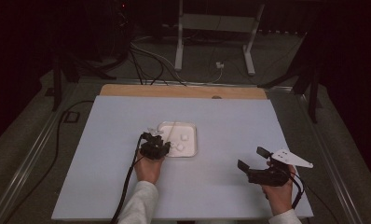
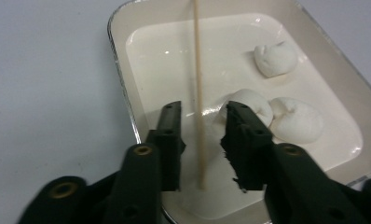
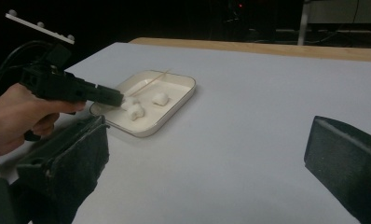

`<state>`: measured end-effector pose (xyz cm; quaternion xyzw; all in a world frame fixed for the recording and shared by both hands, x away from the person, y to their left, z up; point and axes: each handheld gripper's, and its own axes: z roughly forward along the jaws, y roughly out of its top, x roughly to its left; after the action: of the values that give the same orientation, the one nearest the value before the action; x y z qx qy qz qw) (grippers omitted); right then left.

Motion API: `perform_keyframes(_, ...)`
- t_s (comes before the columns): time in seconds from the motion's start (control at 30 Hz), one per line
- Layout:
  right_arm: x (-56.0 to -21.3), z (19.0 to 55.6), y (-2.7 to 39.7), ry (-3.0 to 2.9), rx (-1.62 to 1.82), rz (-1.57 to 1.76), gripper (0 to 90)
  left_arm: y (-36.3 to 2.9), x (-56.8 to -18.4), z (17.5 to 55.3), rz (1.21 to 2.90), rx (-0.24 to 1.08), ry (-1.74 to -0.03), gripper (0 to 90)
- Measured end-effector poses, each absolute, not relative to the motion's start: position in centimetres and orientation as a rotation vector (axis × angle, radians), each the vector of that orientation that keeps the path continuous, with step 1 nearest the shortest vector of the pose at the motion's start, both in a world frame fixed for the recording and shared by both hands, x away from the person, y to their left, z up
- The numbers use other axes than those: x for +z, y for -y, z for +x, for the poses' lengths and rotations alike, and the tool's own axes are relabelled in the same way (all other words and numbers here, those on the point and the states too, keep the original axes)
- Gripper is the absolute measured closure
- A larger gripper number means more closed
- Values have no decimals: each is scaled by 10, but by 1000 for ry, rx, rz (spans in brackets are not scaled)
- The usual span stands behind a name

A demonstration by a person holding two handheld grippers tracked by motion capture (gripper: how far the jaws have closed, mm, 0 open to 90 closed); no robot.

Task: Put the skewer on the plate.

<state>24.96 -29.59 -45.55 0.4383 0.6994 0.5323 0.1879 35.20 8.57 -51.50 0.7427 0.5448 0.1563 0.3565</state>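
Tray (image 1: 192,140), white and shallow, sits mid-table on the pale blue tabletop (image 1: 221,121), just ahead of the left gripper (image 2: 200,123). Left gripper jaws are parted over the tray's near end, with a thin wooden skewer (image 2: 198,84) standing between them, untouched; nothing gripped. Right gripper (image 1: 250,158) is well apart at the table's right, jaws wide open, empty. Three white marshmallows (image 2: 276,58) lie in the tray, two touching beside the left gripper's jaw.
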Motion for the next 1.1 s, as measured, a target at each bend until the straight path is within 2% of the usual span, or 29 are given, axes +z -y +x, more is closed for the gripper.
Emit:
perform_keyframes(0.27, -458, 248, 299, -1967, 1496, 1237, 0, -98, -503, 347, 1848, 343, -1334, 475)
perform_keyframes(0.4, -459, 246, 301, -1964, 1500, 1231, 0, -102, -494, 340, 1837, 336, -1289, 338)
perform_keyframes(0.57, -460, 246, 303, -1959, 1498, 1223, 0, -115, -477, 325, 1778, 398, -1222, 171)
perform_keyframes(0.77, -462, 247, 305, -1949, 1486, 1213, 0, -138, -457, 306, 1736, 488, -1142, 26)
perform_keyframes(1.1, -465, 248, 307, -1937, 1476, 1216, 0, -179, -441, 275, 1654, 560, -1055, 9)
